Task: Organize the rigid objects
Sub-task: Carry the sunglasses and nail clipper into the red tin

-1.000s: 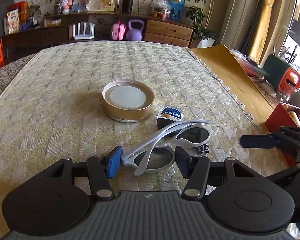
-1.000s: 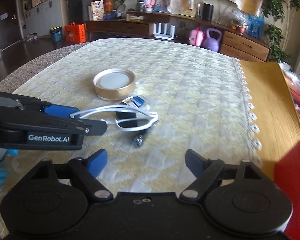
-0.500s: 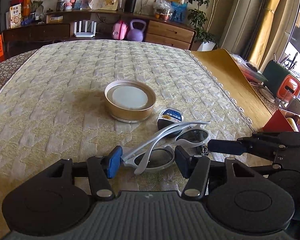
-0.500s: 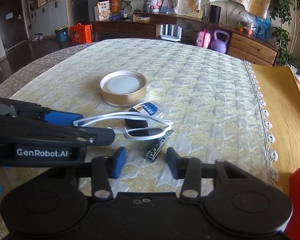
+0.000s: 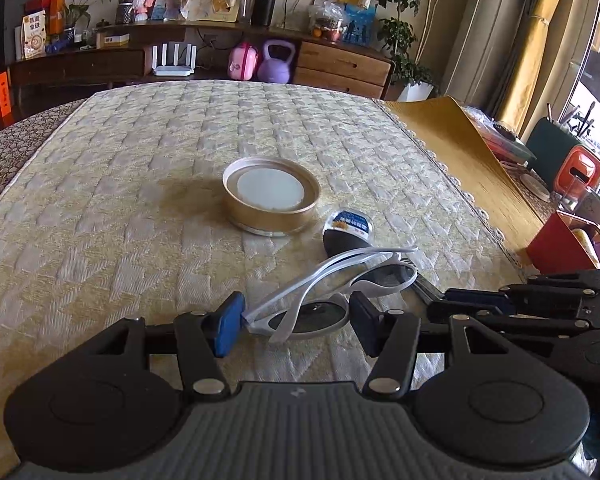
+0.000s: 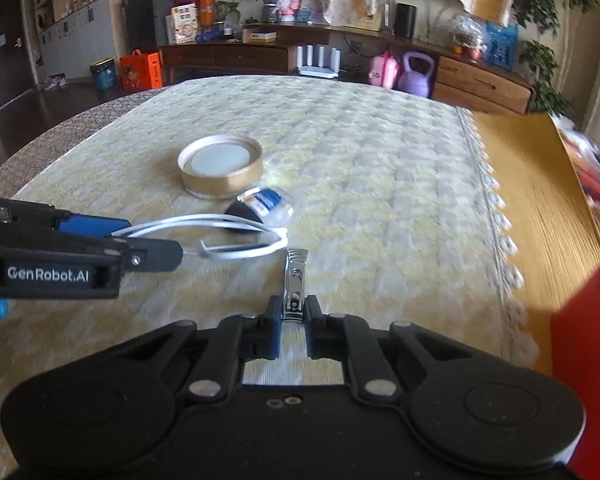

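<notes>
White-framed sunglasses lie near the front of the cream quilted cloth, and my left gripper is shut on one lens end of them. In the right wrist view the sunglasses reach out from the left gripper. A chrome nail clipper lies just right of the glasses, pointing away from me. My right gripper is shut on its near end. From the left wrist view the right gripper comes in low from the right.
A round gold lid sits upside down mid-table, also visible as the lid. A small black packet with a blue label lies beside it. Bare wooden tabletop runs along the right, with a red box at its near edge.
My right gripper moved in toward the nail clipper and its jaws went from wide open to shut on it. The left gripper stayed still on the sunglasses.
</notes>
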Available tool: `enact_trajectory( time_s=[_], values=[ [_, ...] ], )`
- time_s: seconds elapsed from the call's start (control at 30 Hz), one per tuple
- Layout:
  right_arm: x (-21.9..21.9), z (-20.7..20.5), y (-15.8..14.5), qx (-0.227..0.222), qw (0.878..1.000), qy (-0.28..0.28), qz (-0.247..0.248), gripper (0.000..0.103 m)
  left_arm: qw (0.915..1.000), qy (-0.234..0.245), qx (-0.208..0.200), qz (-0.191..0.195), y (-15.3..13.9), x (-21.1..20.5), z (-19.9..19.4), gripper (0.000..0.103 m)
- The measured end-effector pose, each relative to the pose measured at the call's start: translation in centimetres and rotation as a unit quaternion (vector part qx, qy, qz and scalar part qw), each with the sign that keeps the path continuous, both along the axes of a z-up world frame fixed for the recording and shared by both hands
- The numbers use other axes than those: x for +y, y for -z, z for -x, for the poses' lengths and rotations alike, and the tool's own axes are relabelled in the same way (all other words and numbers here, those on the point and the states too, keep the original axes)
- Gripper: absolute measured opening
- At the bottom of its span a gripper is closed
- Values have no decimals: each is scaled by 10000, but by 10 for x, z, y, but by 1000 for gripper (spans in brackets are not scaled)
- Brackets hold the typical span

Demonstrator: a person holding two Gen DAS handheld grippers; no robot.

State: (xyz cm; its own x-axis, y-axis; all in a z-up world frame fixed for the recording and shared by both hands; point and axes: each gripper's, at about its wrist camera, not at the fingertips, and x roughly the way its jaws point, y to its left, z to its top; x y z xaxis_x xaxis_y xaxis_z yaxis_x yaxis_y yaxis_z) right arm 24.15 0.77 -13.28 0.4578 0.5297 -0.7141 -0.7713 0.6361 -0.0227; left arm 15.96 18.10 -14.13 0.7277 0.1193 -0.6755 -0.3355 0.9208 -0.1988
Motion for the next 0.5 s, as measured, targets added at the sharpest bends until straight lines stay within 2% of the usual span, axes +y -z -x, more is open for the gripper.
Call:
enact_trajectory(
  time_s=[0.27, 0.5],
  values=[
    [-40, 26, -8, 84, 9993, 342, -116, 10, 9998, 211, 15, -40, -5, -25, 17, 57],
    [-68, 49, -23, -24, 9986, 479, -232, 10, 9993, 351, -9, -138, -16, -48, 29, 56]
  ],
)
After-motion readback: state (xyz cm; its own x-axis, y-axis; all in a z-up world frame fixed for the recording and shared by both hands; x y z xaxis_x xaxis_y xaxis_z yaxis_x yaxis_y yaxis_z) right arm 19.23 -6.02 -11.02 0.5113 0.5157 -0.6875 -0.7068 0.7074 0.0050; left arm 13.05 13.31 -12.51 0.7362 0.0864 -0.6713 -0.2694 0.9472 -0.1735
